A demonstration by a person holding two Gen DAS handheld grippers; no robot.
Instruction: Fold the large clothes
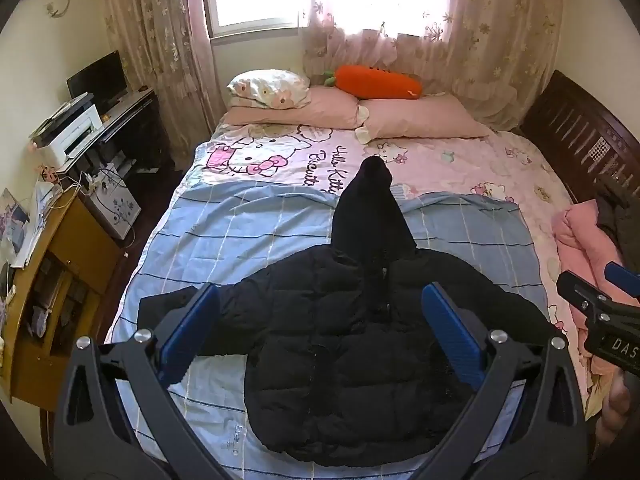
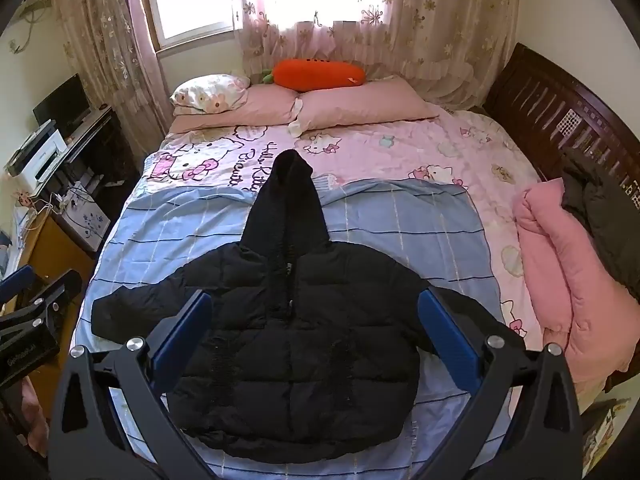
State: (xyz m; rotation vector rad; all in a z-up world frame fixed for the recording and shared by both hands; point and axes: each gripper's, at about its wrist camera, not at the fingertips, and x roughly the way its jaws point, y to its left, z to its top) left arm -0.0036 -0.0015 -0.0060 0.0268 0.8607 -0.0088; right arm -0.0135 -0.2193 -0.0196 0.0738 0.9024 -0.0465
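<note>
No fold has been made yet, as far as we can judge: the black puffer jacket (image 2: 296,344) lies flat at the lower centre of the frame on the blue sheet (image 2: 400,220), sleeves spread out to both sides and hood (image 2: 288,200) stretched toward the pillows (image 2: 360,108). Our left gripper (image 1: 320,332) and right gripper (image 2: 316,340) both hang above it with jaws wide apart, holding nothing. Everything remains: sleeves in, hood down, body doubled over.
</note>
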